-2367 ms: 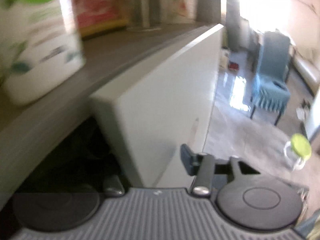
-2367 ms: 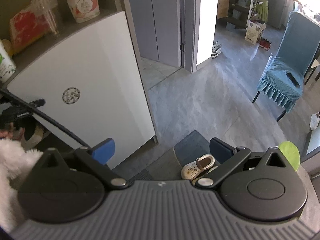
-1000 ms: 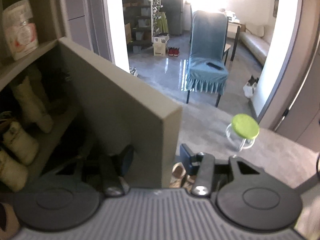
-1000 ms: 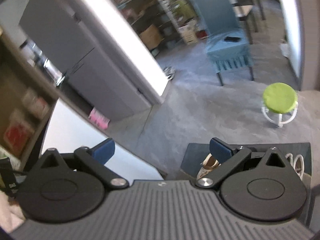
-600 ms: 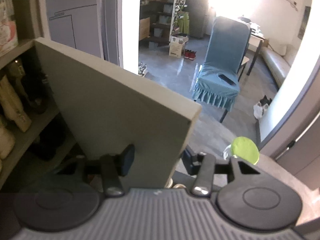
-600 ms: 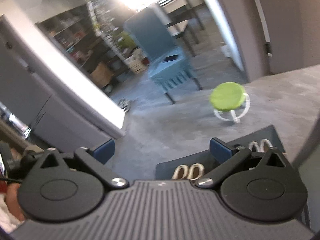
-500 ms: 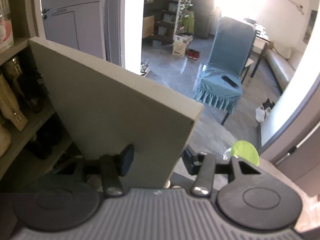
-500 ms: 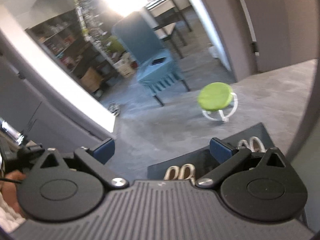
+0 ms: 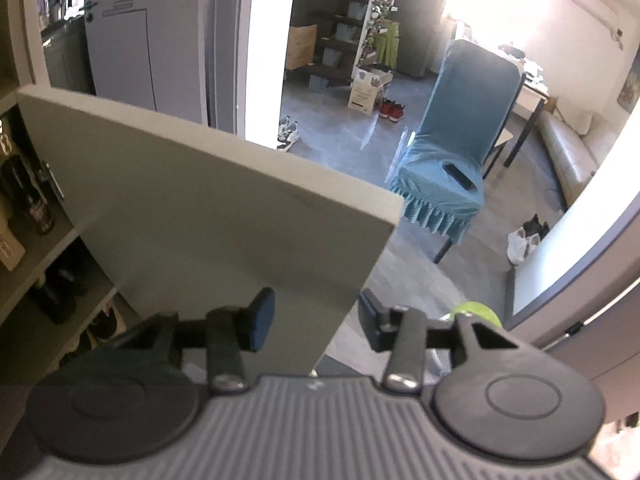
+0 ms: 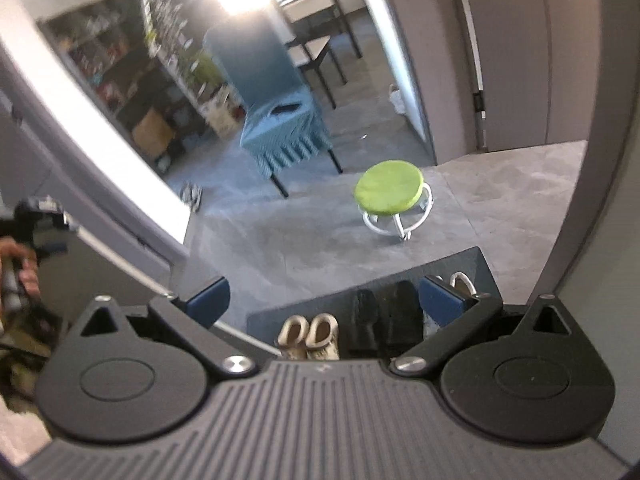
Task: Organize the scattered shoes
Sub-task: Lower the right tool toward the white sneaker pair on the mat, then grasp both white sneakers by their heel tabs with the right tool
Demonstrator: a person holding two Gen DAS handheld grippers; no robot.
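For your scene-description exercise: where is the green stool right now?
In the right wrist view the green stool stands on the grey floor, right of centre, just in front of the blue chair and beyond the dark mat holding the shoes.

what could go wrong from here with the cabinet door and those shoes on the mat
1. The left gripper straddles the cabinet door edge with visible gaps beside its fingers; the door may slip free or swing unchecked.
2. The right gripper is open and empty above the beige shoes and black shoes on the dark mat; the view is blurred, so reaching down now risks knocking a pair askew.
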